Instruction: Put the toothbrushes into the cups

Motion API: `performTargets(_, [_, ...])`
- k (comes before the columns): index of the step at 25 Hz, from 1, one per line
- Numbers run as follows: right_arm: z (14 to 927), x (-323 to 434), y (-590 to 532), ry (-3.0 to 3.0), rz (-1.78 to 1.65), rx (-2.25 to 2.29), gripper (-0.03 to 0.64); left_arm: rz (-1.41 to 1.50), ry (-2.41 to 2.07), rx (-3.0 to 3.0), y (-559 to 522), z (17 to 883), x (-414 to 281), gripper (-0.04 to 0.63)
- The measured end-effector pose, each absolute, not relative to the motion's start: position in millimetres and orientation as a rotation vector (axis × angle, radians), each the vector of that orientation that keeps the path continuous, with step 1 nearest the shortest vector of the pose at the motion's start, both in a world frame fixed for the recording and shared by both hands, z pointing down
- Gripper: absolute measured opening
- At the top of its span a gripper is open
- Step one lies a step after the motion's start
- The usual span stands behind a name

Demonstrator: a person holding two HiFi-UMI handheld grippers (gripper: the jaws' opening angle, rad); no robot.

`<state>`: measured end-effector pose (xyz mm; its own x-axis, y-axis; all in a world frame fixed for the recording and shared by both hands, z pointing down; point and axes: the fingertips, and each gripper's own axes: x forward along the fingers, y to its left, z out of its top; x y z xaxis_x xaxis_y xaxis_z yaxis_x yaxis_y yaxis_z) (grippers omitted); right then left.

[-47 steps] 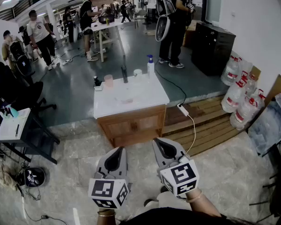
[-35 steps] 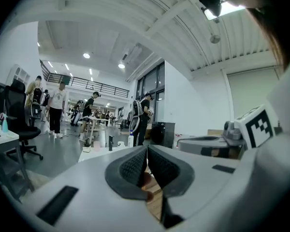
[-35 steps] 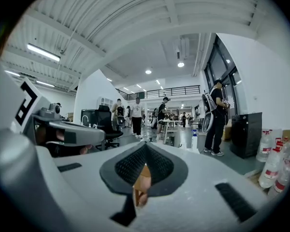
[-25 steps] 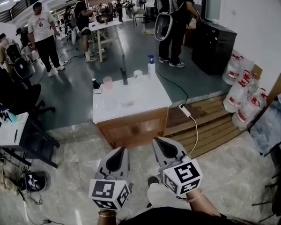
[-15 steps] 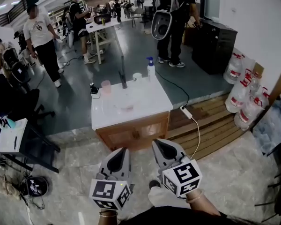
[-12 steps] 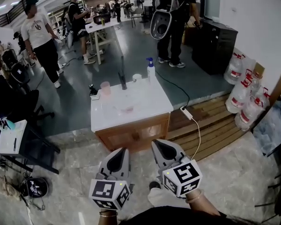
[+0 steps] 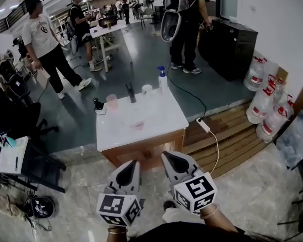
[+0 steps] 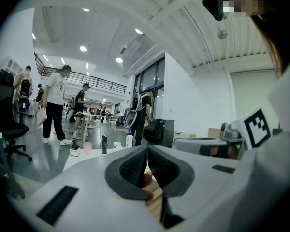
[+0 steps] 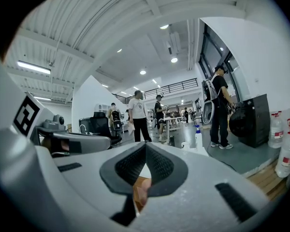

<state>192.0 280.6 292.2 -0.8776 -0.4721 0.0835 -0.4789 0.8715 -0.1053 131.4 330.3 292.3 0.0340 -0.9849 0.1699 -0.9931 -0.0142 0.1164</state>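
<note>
A white-topped wooden table stands ahead of me in the head view. On its far edge are a pink cup, a white cup, a dark upright stand and a pump bottle. A faint pinkish item lies mid-table; I cannot tell whether it is a toothbrush. My left gripper and right gripper hang side by side short of the table, both shut and empty. The left gripper view shows the jaws closed, and the pink cup is far off. The right gripper's jaws are closed too.
Water jugs and a wooden pallet with a power strip lie to the right. A black cabinet stands beyond. A small side table and a black chair are on the left. Several people stand and walk behind the table.
The table has drawn nearer in the head view as I walk toward it. The person in the white shirt has stepped along on the left. Both grippers keep their pose.
</note>
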Motion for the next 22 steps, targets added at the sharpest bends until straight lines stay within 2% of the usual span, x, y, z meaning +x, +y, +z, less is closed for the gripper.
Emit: performTargets(22, [312,117,190,-2.953,0.126,0.598,0.000,0.053,-2.110,2.017,235,304,69,0.006])
